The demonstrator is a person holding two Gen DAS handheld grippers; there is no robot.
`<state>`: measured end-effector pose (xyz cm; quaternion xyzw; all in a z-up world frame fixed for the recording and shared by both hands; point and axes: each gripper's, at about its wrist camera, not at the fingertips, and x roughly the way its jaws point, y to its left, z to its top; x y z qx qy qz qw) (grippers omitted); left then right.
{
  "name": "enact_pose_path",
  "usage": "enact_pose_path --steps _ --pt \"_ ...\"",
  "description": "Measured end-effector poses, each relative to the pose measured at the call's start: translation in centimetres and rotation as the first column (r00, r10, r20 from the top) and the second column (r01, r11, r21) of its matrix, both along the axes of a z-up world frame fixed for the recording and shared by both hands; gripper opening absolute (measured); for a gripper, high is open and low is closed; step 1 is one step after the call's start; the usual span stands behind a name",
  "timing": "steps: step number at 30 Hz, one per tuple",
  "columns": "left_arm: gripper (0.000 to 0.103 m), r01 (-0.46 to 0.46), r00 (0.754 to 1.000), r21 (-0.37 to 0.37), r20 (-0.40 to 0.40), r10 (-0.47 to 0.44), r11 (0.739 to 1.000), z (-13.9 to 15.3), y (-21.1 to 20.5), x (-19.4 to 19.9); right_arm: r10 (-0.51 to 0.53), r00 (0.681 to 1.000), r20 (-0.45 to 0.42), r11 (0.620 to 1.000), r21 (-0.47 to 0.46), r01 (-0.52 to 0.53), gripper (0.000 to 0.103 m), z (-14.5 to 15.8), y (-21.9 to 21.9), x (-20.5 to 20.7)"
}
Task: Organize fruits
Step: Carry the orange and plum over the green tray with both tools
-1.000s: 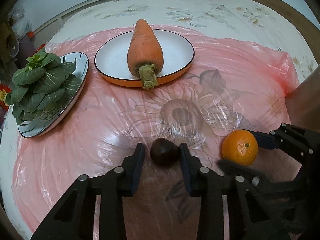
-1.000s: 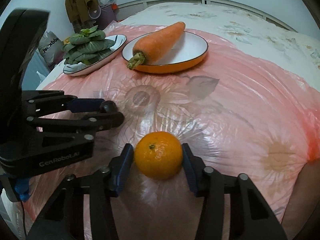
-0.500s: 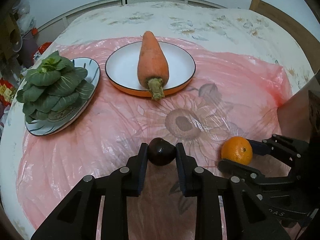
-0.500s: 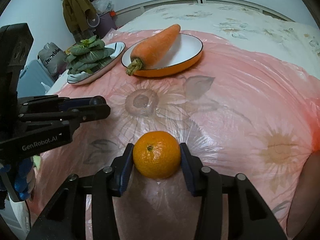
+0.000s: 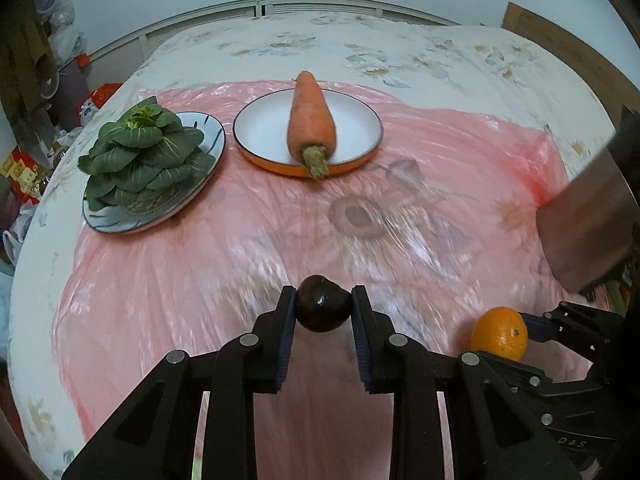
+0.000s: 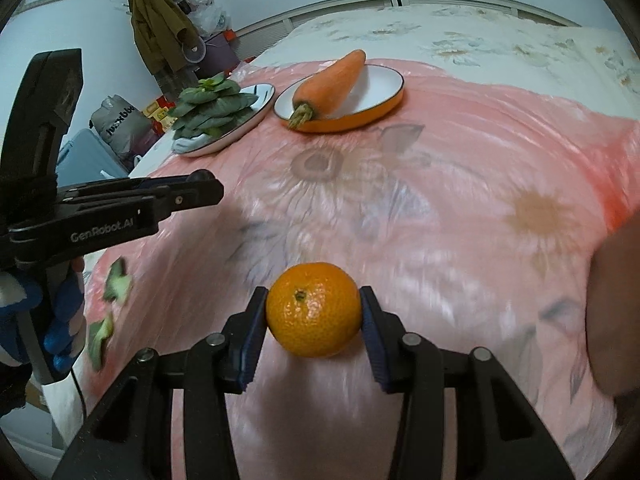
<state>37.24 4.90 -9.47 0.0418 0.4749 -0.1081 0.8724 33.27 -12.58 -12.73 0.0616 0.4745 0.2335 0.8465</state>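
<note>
My left gripper [image 5: 323, 309] is shut on a small dark brown round fruit [image 5: 322, 309] and holds it above the pink plastic sheet [image 5: 200, 248]. My right gripper [image 6: 314, 309] is shut on an orange [image 6: 314, 309], also lifted off the sheet. The orange shows in the left wrist view [image 5: 499, 333] at the lower right, with the right gripper around it. The left gripper shows side-on in the right wrist view [image 6: 200, 192] at the left; the dark fruit is hidden there.
A white plate with an orange rim [image 5: 264, 128] holds a carrot [image 5: 311, 120] at the back. A patterned plate [image 5: 208, 132] with bok choy [image 5: 140, 156] stands to its left. A brown box [image 5: 588, 220] is at the right edge. The sheet lies on a floral bedcover [image 5: 360, 48].
Both grippers closed on their fruits and lifted them off the sheet, pulling up and back. The plates look farther away now.
</note>
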Motion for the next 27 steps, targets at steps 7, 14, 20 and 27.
enact_pose_path --steps 7,14,20,27 --pt "0.023 0.033 0.999 0.006 -0.031 -0.033 0.999 -0.1 -2.8 -4.2 -0.026 0.999 -0.031 0.999 0.02 0.027 0.08 0.2 -2.3 -4.4" --pt "0.023 0.109 0.992 0.0 -0.057 -0.109 0.994 -0.1 -7.5 -8.0 -0.078 0.995 -0.068 0.996 0.031 0.08 0.08 0.3 -6.5 -8.6" --pt "0.023 0.189 0.98 -0.01 -0.07 -0.189 0.982 0.2 -12.9 -10.8 -0.148 0.985 -0.091 0.989 0.011 0.149 0.08 0.6 -11.4 -11.7" --pt "0.023 0.295 0.951 -0.03 -0.088 -0.296 0.955 0.4 -19.3 -13.1 -0.244 0.965 -0.099 0.97 -0.016 0.243 0.08 1.5 -18.1 -14.5"
